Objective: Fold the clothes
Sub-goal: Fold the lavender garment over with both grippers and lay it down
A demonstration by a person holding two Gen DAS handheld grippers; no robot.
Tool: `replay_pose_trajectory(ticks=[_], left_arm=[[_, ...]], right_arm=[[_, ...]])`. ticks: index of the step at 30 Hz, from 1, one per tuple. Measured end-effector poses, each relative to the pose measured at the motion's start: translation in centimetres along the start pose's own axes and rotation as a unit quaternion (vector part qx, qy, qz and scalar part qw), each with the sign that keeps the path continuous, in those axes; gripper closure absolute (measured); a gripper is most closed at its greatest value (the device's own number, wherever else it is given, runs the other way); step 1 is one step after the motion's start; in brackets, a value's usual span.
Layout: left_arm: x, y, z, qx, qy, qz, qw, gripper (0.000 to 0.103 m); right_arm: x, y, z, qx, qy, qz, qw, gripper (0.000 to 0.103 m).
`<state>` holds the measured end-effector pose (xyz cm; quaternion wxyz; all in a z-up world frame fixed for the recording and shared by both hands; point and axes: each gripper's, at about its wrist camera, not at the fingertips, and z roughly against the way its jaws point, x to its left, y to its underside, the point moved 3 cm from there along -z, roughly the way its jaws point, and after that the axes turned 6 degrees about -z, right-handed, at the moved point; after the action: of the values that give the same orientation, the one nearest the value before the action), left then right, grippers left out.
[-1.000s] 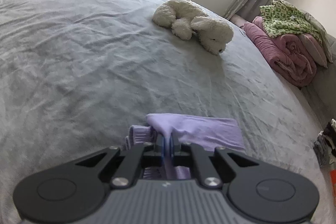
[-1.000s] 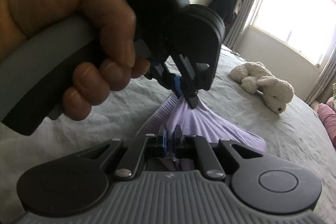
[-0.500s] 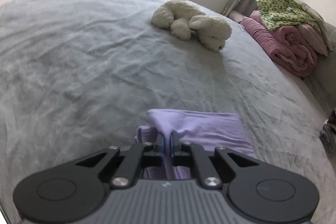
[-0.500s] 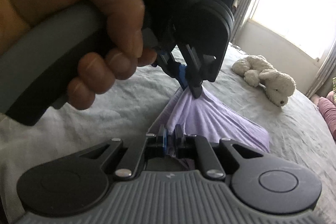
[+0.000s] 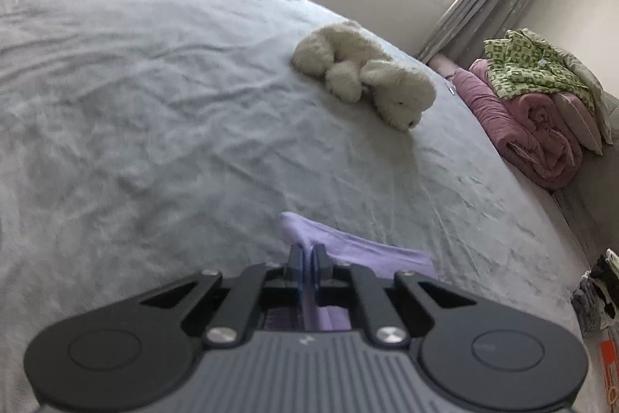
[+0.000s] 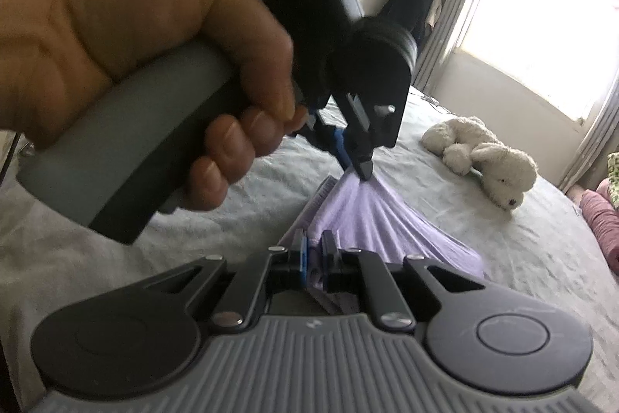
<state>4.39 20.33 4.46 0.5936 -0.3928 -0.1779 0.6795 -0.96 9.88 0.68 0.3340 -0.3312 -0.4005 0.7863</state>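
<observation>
A lilac garment (image 6: 371,215) hangs stretched between both grippers above the grey bed (image 5: 154,103). My left gripper (image 5: 308,250) is shut on one corner of the garment (image 5: 367,250), and it also shows in the right wrist view (image 6: 358,167), held by a hand, pinching the cloth from above. My right gripper (image 6: 318,242) is shut on the near edge of the garment. The cloth fans out in pleats from the left gripper's pinch. Its far end trails down onto the bed.
A white plush dog (image 5: 367,80) lies on the bed further back; it also shows in the right wrist view (image 6: 483,157). Rolled pink blankets (image 5: 530,126) with a green patterned cloth (image 5: 530,68) sit at the bed's right side. A window and curtains stand behind.
Both grippers have lifted and shifted with the lilac garment still held. The cloth between them is pulled tighter and the view has tilted.
</observation>
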Motion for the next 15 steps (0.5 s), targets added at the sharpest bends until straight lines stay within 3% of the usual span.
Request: replay_pose_trajectory(ticks=[4, 8, 12, 15], left_arm=[[0.0, 1.0, -0.9, 0.024, -0.039, -0.035, 0.9983, 0.099], [0.6, 1.1, -1.2, 0.041, -0.047, -0.03, 0.9976, 0.097], [0.5, 0.7, -0.5, 0.036, -0.071, -0.053, 0.9954, 0.093], [0.8, 0.5, 0.0, 0.036, -0.106, -0.078, 0.9906, 0.093]], right_arm=[[0.6, 0.6, -0.7, 0.02, -0.004, 0.014, 1.0, 0.093], [0.5, 0.8, -1.0, 0.036, -0.01, 0.007, 0.999, 0.089], [-0.4, 0.5, 0.2, 0.045, -0.076, -0.043, 0.995, 0.087], [-2.6, 0.5, 1.6, 0.051, -0.097, -0.098, 0.989, 0.086]])
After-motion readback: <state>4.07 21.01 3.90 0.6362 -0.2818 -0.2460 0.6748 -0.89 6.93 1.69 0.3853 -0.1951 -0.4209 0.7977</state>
